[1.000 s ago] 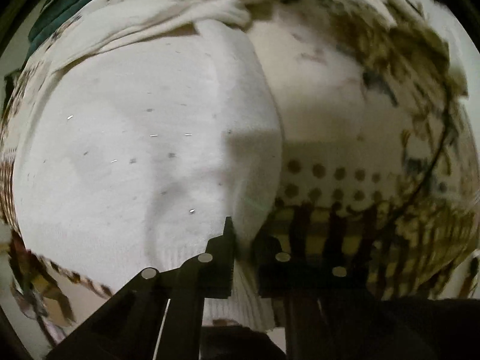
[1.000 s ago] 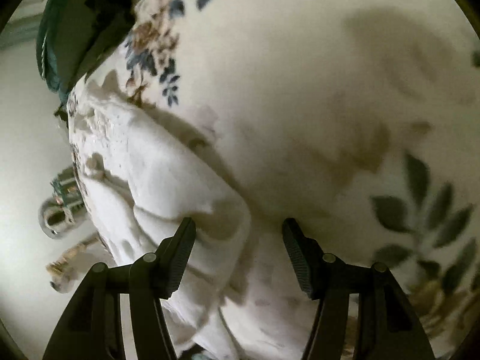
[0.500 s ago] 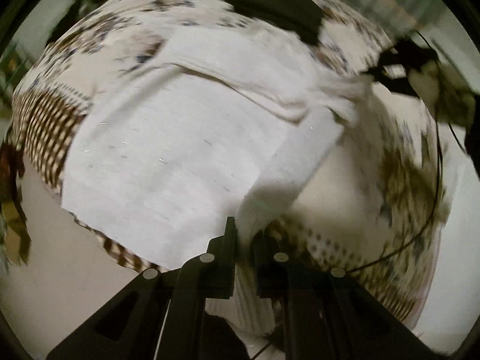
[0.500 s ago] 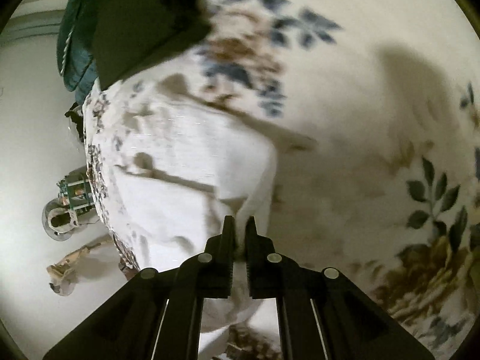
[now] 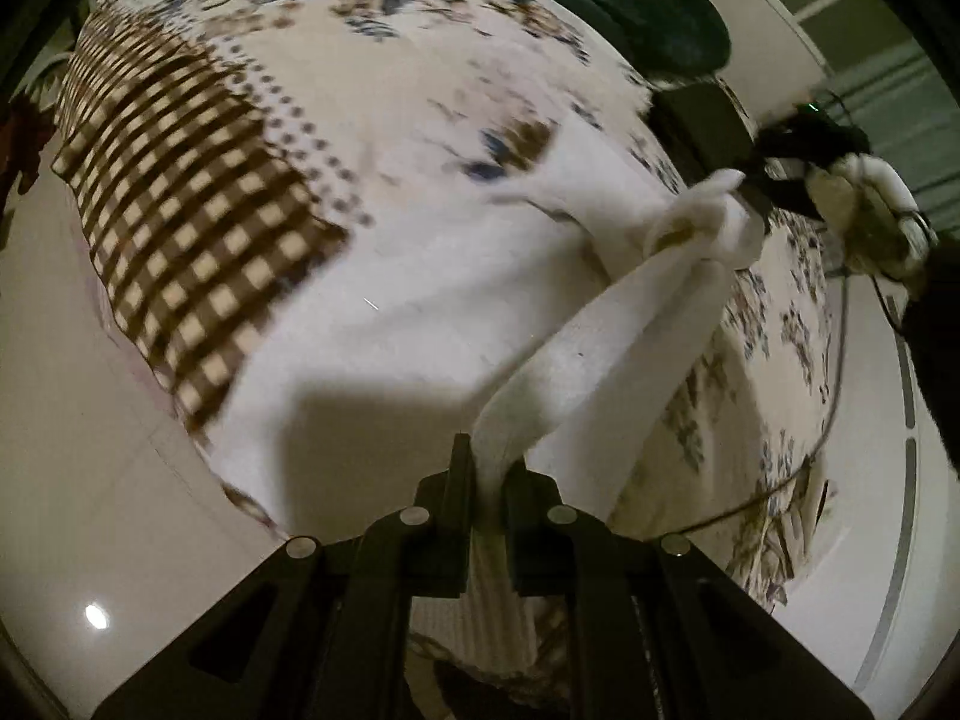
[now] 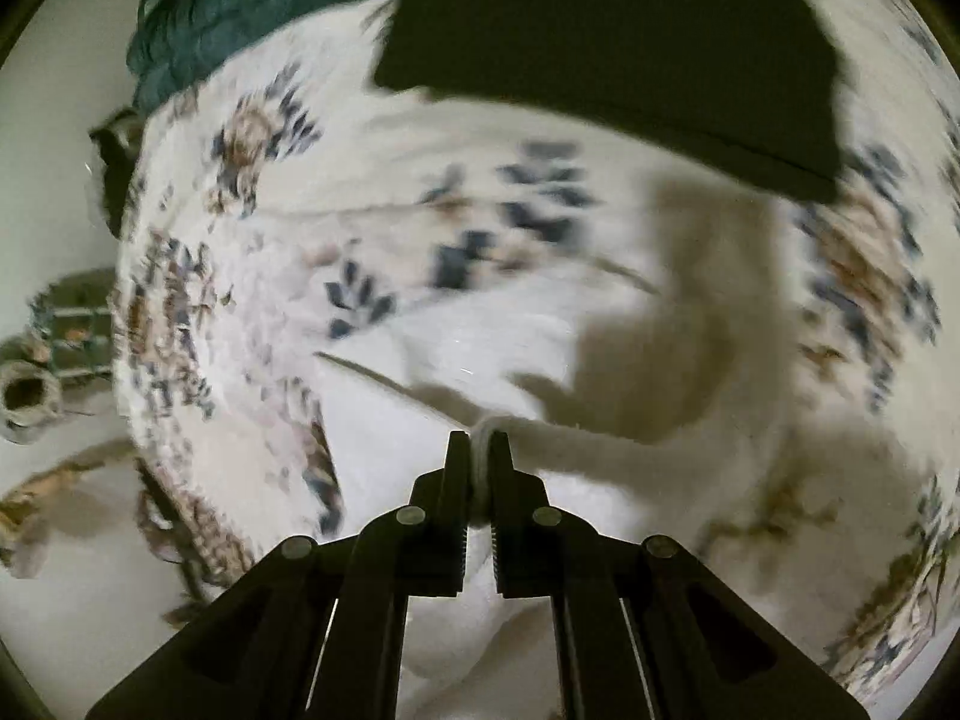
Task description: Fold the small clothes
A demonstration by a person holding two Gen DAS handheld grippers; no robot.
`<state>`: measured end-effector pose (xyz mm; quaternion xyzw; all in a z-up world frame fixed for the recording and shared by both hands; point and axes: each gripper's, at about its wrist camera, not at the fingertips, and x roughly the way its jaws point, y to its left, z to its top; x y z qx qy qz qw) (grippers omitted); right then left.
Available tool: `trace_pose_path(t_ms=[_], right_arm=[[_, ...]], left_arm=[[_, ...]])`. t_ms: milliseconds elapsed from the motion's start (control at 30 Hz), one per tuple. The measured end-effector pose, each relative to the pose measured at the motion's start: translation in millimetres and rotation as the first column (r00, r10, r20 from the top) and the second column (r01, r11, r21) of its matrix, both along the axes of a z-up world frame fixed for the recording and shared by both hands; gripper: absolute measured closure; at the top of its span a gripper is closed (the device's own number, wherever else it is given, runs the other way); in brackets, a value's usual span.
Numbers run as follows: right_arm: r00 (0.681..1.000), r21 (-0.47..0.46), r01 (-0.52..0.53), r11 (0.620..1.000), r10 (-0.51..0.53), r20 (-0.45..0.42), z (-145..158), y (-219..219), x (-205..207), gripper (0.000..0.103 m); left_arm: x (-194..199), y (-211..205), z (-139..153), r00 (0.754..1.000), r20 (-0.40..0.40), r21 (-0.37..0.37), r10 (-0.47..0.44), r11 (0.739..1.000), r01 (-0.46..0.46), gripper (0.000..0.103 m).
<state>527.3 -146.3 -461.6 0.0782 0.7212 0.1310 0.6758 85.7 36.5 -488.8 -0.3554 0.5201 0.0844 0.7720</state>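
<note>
While each gripper is clamped on one end of the white garment (image 5: pixel 420 324), its raised edge runs taut from the left gripper (image 5: pixel 487 468) to the right gripper (image 6: pixel 480 450), the rest trailing on the bed (image 5: pixel 180 144).

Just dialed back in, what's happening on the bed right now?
A person is folding a small white garment on the floral bedspread. Both claws are shut on it: the left claw pinches one edge, and the right claw pinches another. In the left wrist view the cloth is lifted in a band between the two grips, while the rest lies on the bed. A dark folded item sits farther back.
</note>
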Motion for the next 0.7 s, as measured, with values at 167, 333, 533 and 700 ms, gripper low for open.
trace_pose_path(t_ms=[167,333,533,700], right_arm=[[0.998,-0.091,-0.067,0.994,0.067,-0.004,-36.2,112.8,13.3,0.097],[0.989,-0.102,-0.122,0.987,0.113,-0.091,-77.5,171.1,14.5,0.092],[0.985,0.039,-0.124,0.992,0.128,-0.116,-60.1,143.4,-33.8,0.047],[0.989,0.038,-0.138,0.990,0.140,-0.048,-26.3,67.0,-129.1,0.039]], left_arm=[[-2.8,52.0,-17.6,0.999,0.006,-0.046,0.044,0.998,-0.044,0.097],[-9.4,87.4,-67.0,0.995,-0.097,-0.105,0.025,0.994,-0.035,0.086],[-41.3,118.3,-89.1,0.989,-0.124,-0.220,0.076,0.970,-0.102,0.067],[-29.5,108.0,-83.0,0.993,-0.119,-0.177,0.006,0.984,-0.027,0.063]])
